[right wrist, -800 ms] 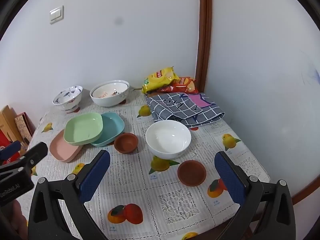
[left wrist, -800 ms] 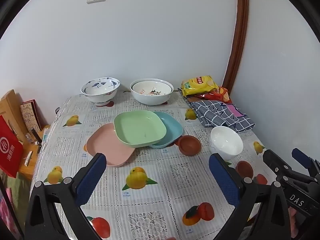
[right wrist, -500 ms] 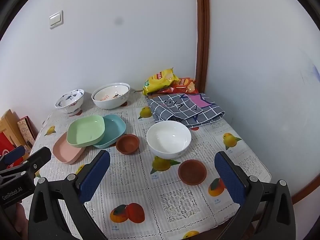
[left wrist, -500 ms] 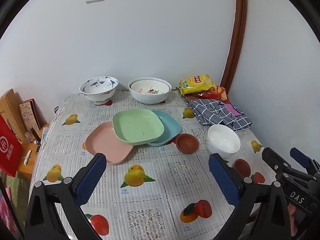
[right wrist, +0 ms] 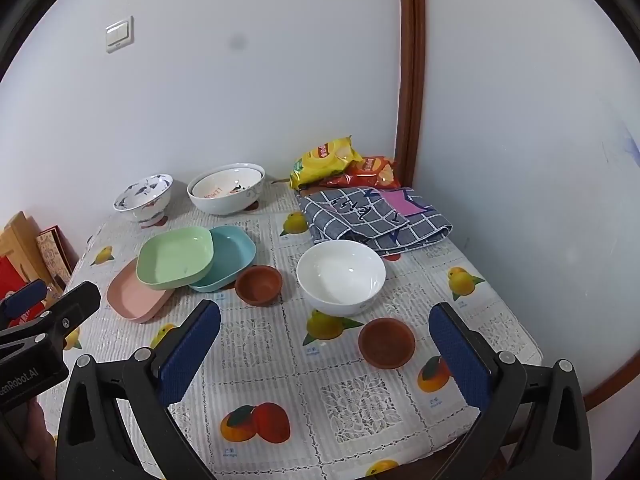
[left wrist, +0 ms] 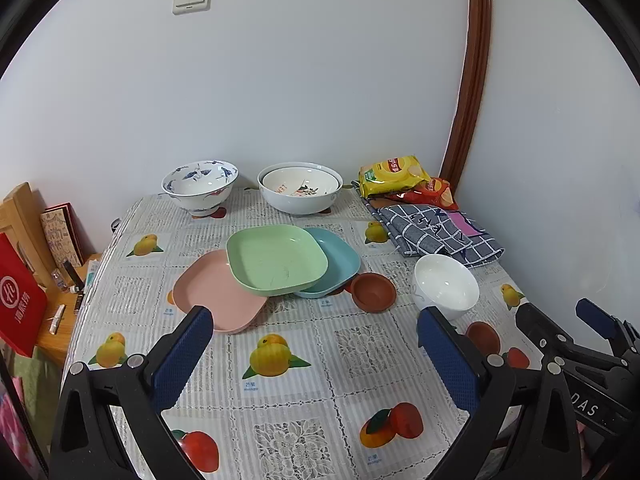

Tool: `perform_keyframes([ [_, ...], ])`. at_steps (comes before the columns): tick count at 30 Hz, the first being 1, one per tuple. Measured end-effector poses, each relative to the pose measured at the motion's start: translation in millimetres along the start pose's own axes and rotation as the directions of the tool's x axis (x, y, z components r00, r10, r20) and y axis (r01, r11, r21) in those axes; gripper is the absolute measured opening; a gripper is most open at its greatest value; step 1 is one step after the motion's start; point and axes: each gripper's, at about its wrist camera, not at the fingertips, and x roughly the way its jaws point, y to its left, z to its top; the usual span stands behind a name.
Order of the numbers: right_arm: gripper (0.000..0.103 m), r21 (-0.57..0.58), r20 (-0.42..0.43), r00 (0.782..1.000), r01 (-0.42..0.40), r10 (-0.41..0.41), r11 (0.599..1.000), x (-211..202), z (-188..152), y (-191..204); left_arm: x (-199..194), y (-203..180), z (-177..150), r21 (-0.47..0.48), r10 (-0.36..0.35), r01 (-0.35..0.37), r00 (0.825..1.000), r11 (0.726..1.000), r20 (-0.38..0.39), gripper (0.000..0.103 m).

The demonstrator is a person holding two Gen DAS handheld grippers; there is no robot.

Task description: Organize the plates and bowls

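A green plate (left wrist: 276,258) (right wrist: 175,258) lies across a pink plate (left wrist: 216,300) (right wrist: 134,294) and a blue plate (left wrist: 334,262) (right wrist: 232,256) mid-table. Two brown saucers (right wrist: 259,285) (right wrist: 386,343) flank a plain white bowl (right wrist: 341,276) (left wrist: 446,286). At the back stand a blue-patterned bowl (left wrist: 199,185) (right wrist: 144,198) and a large white bowl (left wrist: 300,192) (right wrist: 226,194) with a smaller bowl nested in it. My left gripper (left wrist: 316,344) and right gripper (right wrist: 326,344) hover open over the near table edge, holding nothing.
Snack bags (left wrist: 394,172) (right wrist: 344,162) and a folded checked cloth (left wrist: 438,236) (right wrist: 376,220) fill the back right corner by the wall. Boxes and a red bag (left wrist: 18,304) sit off the table's left side. The fruit-print tablecloth (left wrist: 304,400) covers the table.
Both grippers have drawn back and up from the table, so the dishes look smaller and farther. Nothing on the table has moved.
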Motion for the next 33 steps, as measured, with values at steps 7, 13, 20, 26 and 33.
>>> perform_keyframes([
  [7, 0.103, -0.001, 0.002, 1.0, -0.007, 0.007, 1.0, -0.8, 0.6, 0.7, -0.4, 0.3, 0.0, 0.0, -0.001, 0.001, 1.0, 1.0, 0.001, 0.102],
  [13, 0.103, -0.004, -0.002, 1.0, -0.01, 0.01, 1.0, 0.4, 0.1, 1.2, -0.2, -1.4, -0.6, 0.002, -0.002, 0.002, 1.0, 1.0, 0.001, 0.102],
  [20, 0.103, -0.004, -0.001, 1.0, -0.012, 0.012, 1.0, 0.0, -0.3, -0.2, 0.4, -1.3, -1.0, -0.001, -0.003, 0.003, 1.0, 1.0, 0.001, 0.102],
  [26, 0.103, -0.004, -0.001, 1.0, -0.014, 0.014, 1.0, -0.4, -0.5, 0.2, 0.3, -1.2, -1.2, -0.001, -0.003, 0.003, 1.0, 1.0, 0.002, 0.102],
  [33, 0.103, -0.008, 0.0, 1.0, -0.015, 0.015, 1.0, -0.8, 0.5, 1.8, 0.3, -1.2, -1.1, -0.001, -0.003, 0.003, 1.0, 1.0, 0.001, 0.102],
])
